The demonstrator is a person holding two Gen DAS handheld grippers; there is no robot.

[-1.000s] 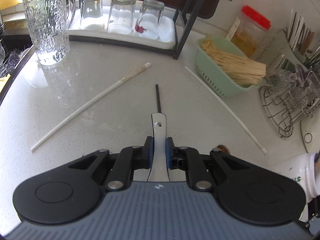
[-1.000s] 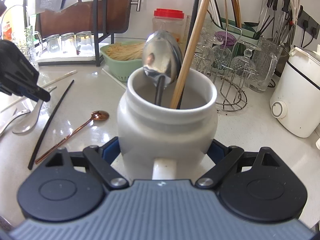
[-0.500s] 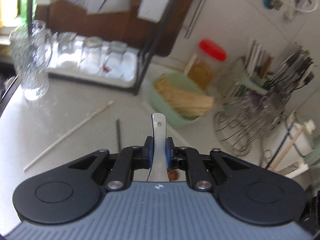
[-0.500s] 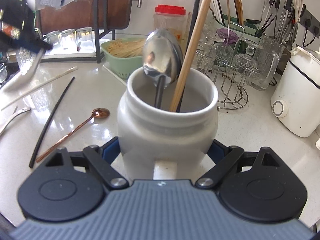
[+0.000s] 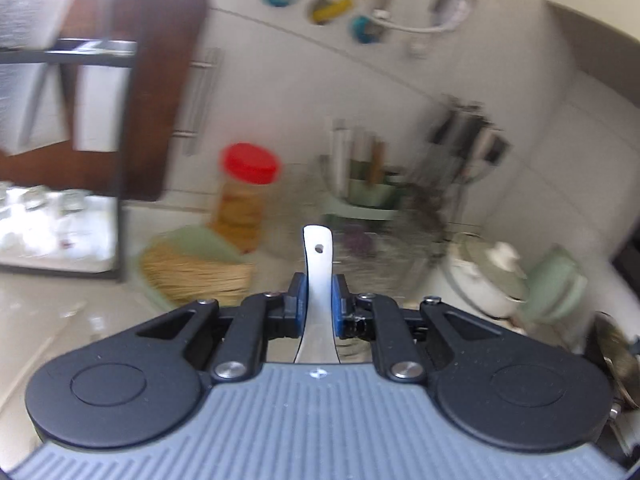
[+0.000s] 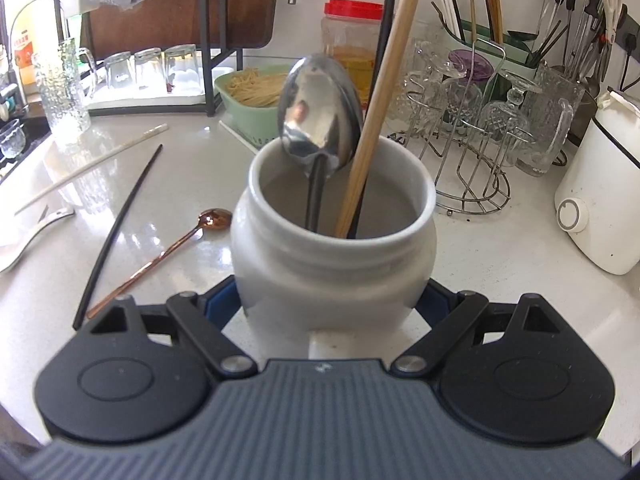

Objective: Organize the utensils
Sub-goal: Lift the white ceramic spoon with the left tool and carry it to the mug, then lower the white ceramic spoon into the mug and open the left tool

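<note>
My left gripper [image 5: 319, 300] is shut on a flat silver utensil [image 5: 318, 256]; its handle end, with a small hole, sticks out ahead of the pads and the other end is hidden below. That view is blurred and faces the back wall. My right gripper [image 6: 332, 304] is shut on a white ceramic jar [image 6: 334, 248] standing on the counter. A silver spoon [image 6: 320, 112] stands bowl up in the jar beside a wooden chopstick [image 6: 384, 92]. Left of the jar lie a copper spoon [image 6: 160, 256], a black chopstick [image 6: 120, 232], a white chopstick [image 6: 92, 164] and a silver fork [image 6: 36, 232].
A green basket of thin sticks [image 6: 252, 88] and a red-lidded jar [image 6: 352, 40] stand behind the white jar. A wire rack of glassware [image 6: 472, 128] and a white appliance [image 6: 600, 192] fill the right. A glass mug [image 6: 66, 88] and a tray of tumblers [image 6: 152, 68] stand at the far left.
The left gripper has risen with the silver utensil and swung from the counter towards the wall and right side, leaving the right wrist view. The right gripper and the jar have stayed put.
</note>
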